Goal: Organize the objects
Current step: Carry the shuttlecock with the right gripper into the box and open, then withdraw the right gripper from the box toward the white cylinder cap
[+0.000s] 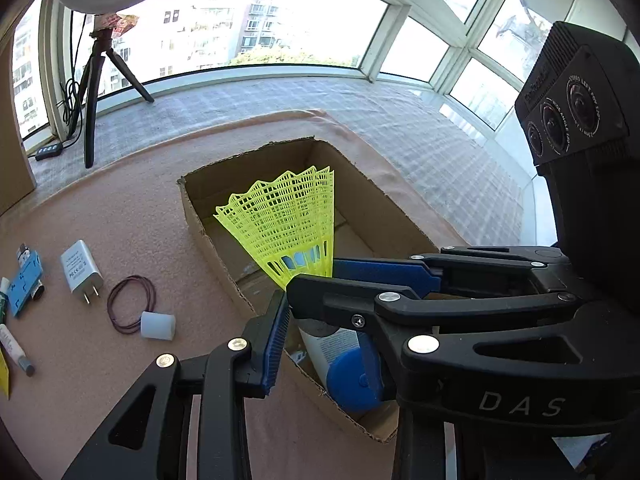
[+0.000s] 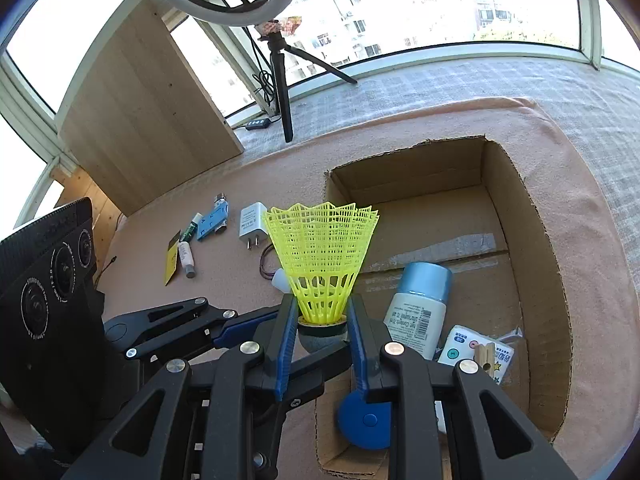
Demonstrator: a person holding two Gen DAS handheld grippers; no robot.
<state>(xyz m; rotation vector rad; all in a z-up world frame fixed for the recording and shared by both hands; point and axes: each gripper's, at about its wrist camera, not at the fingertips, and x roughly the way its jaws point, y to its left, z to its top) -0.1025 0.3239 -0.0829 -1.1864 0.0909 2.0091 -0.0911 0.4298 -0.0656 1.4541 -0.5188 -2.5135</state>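
Observation:
A yellow plastic shuttlecock (image 2: 321, 256) stands skirt-up between the blue pads of my right gripper (image 2: 322, 322), which is shut on its cork base, above the near left edge of an open cardboard box (image 2: 536, 256). The shuttlecock (image 1: 290, 224) and the right gripper (image 1: 312, 280) also show in the left wrist view, over the box (image 1: 200, 216). My left gripper's one visible finger (image 1: 272, 344) sits below and left of the shuttlecock; its other finger is hidden.
In the box lie a white bottle with a blue cap (image 2: 420, 304), a blue lid (image 2: 364, 420) and a small packet with a clothespin (image 2: 480, 354). On the pink cloth to the left lie a white charger (image 1: 82, 270), hair bands (image 1: 130, 304), a white cap (image 1: 158, 325) and a blue gadget (image 1: 25, 280). A tripod (image 2: 280, 80) stands behind.

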